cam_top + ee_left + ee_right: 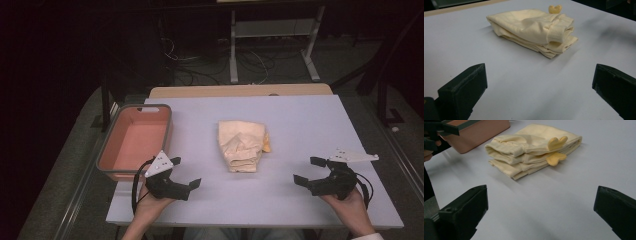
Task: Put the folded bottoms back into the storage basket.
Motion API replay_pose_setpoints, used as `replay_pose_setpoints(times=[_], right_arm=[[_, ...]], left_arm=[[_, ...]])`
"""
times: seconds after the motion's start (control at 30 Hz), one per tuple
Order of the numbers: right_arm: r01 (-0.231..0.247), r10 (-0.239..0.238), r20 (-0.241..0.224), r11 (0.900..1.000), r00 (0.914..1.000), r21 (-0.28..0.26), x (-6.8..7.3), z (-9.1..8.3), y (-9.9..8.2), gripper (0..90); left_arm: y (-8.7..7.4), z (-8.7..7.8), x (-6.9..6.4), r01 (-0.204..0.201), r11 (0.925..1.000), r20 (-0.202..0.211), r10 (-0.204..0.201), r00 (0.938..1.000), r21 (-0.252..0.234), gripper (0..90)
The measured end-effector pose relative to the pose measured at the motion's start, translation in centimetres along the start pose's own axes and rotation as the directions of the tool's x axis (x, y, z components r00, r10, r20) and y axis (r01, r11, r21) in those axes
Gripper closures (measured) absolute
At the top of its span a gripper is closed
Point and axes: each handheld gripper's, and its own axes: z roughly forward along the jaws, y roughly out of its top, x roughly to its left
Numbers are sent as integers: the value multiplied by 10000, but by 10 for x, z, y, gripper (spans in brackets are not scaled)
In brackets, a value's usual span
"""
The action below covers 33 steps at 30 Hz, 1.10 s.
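We see the table (300,130) bare but for a pink bin (135,141) at its left edge; folded cream cloth (241,145) mid-table, apart from both claws; left gripper (185,175) and right gripper (305,171) near the front edge, jaws wide apart, holding nothing.

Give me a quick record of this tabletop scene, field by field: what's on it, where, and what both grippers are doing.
surface: pale table
garment: folded cream garment, table centre, yellow trim on its right edge
bin: empty salmon bin, at the table's left edge, left of garment
left gripper: open, holding nothing, near front edge beside bin
right gripper: open, holding nothing, front right
contact: neither gripper touches the garment
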Motion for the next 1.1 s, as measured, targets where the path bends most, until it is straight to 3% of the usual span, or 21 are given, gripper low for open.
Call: replay_pose_setpoints(times=[0.63, 1.1], right_arm=[[-20, 23, -141, 9998, 9999, 203, 1, 0, -1, 0], [-28, 32, -114, 9994, 9999, 331, 2, -1, 3, 0]], left_arm=[[2, -1, 0, 81, 10000, 3, -81, 10000, -18, 0], [12, -1, -1, 126, 9999, -33, -126, 9999, 44, 0]])
